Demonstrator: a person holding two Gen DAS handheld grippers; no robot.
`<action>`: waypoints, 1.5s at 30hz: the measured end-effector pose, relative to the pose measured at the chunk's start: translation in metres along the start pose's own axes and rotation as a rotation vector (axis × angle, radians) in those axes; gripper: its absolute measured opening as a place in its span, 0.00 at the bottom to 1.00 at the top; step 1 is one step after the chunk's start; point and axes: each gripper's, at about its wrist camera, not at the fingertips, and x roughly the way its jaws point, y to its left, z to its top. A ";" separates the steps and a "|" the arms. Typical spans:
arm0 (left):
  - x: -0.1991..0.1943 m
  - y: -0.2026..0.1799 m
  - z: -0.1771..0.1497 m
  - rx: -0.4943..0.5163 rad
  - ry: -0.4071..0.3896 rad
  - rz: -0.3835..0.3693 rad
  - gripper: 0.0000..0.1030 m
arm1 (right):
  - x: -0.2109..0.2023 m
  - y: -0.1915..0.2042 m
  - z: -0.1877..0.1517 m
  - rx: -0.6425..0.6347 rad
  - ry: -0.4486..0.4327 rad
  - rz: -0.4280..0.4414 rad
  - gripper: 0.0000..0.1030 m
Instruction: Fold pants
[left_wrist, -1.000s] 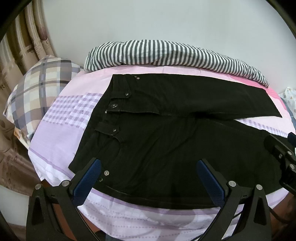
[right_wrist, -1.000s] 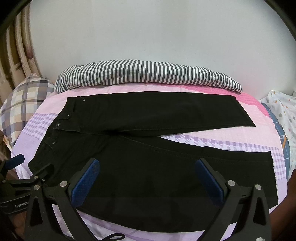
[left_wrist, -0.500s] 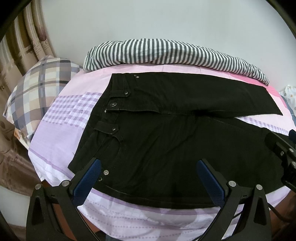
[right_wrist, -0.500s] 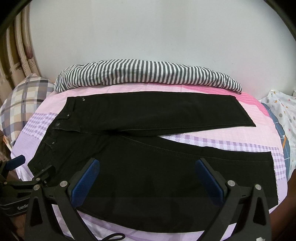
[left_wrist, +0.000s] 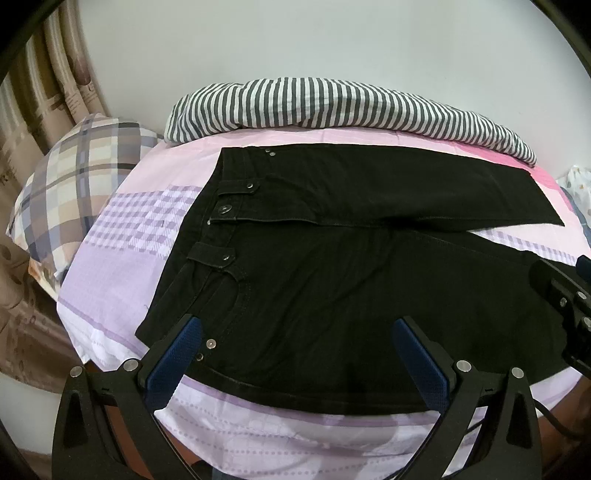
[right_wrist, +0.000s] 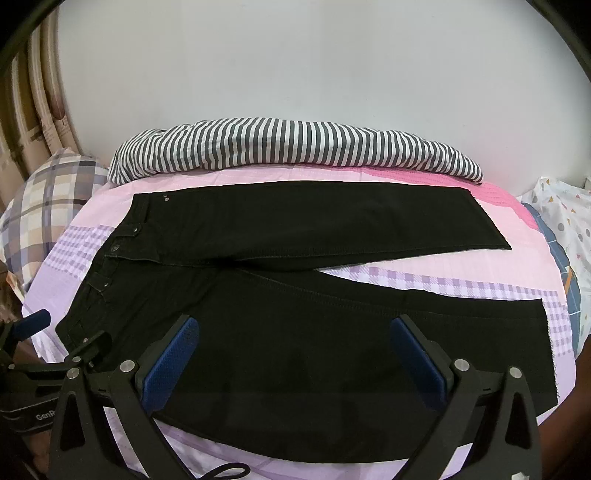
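Black pants (left_wrist: 332, 280) lie flat on the bed, waistband to the left, both legs spread apart toward the right; they also show in the right wrist view (right_wrist: 295, 314). My left gripper (left_wrist: 295, 328) is open and empty, hovering over the near hip and waistband corner. My right gripper (right_wrist: 295, 328) is open and empty above the near leg. The left gripper also shows at the left edge of the right wrist view (right_wrist: 62, 343), the right gripper at the right edge of the left wrist view (left_wrist: 561, 295).
A pink and purple sheet (right_wrist: 480, 280) covers the bed. A striped bolster (right_wrist: 295, 151) lies along the far wall. A plaid pillow (left_wrist: 74, 184) sits at the left, a patterned cloth (right_wrist: 565, 221) at the right. A curtain (left_wrist: 37, 110) hangs at the left.
Both grippers have shifted only slightly; the view in the left wrist camera crept a little lower and closer. The pants have not moved.
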 end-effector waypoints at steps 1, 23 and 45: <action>0.000 -0.001 0.000 0.000 0.000 -0.001 0.99 | 0.000 0.000 0.000 0.001 -0.001 0.000 1.00; -0.001 -0.012 0.000 0.046 -0.028 -0.019 0.99 | -0.002 -0.013 -0.003 0.038 -0.032 -0.016 1.00; -0.030 -0.019 -0.010 0.045 -0.111 -0.048 0.99 | -0.033 -0.034 -0.017 0.055 -0.099 -0.074 1.00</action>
